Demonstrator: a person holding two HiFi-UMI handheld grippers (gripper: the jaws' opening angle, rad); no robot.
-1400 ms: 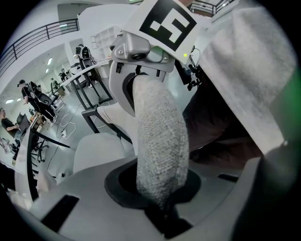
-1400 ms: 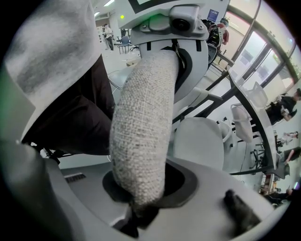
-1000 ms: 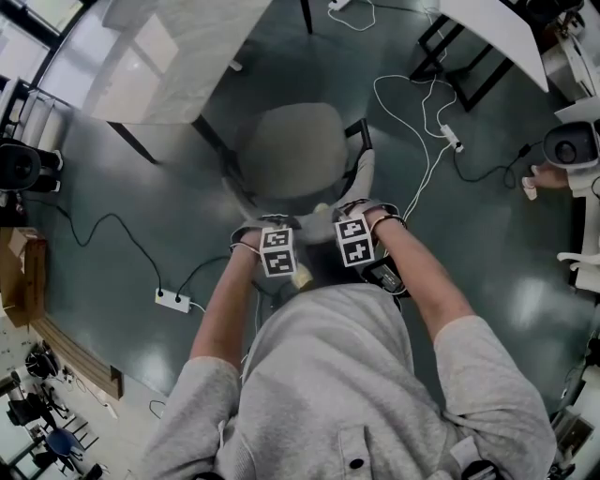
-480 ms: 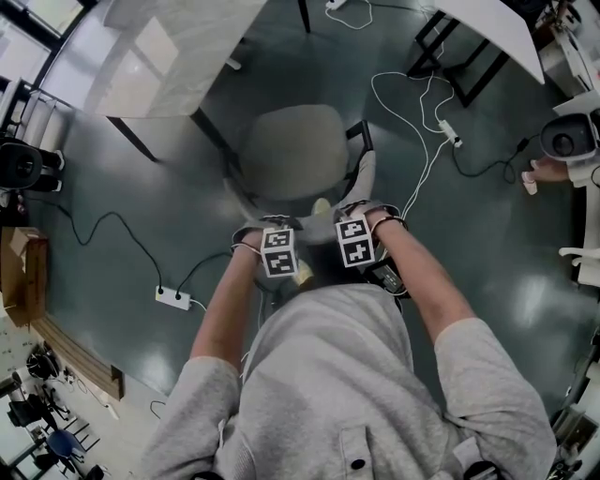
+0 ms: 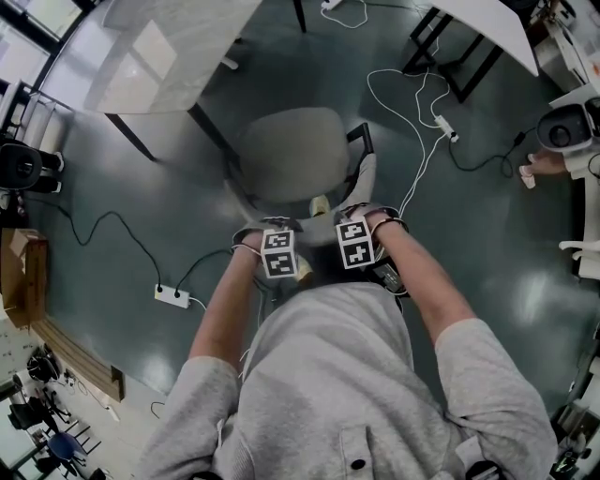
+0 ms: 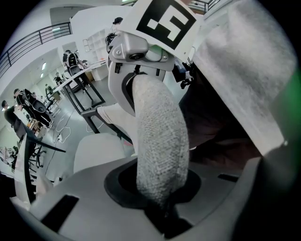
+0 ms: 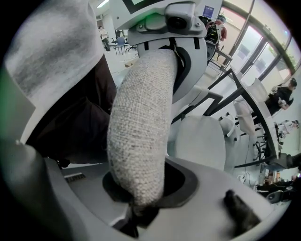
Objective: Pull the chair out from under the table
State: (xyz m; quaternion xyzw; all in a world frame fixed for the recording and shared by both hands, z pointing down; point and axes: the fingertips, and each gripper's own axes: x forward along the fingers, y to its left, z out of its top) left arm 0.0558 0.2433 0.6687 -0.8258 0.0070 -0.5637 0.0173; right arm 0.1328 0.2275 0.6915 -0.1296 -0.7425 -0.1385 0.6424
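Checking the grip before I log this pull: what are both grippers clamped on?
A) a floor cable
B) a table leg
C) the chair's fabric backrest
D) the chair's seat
C: the backrest runs into the closed jaws of the left gripper and the right gripper.

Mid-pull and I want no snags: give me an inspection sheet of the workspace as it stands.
Surface: dark glossy floor.
Job's things: chair, seat out from beneath the pale table; backrest towards the person.
Clutter: brown cardboard-like pieces at the left edge.
Grippers: left gripper and right gripper both shut on the backrest's top edge.
Cables: black lead to a power strip left of the person; white cable loops close by the chair's right side.
Surroundings: second table upper right; people at desks farther off.
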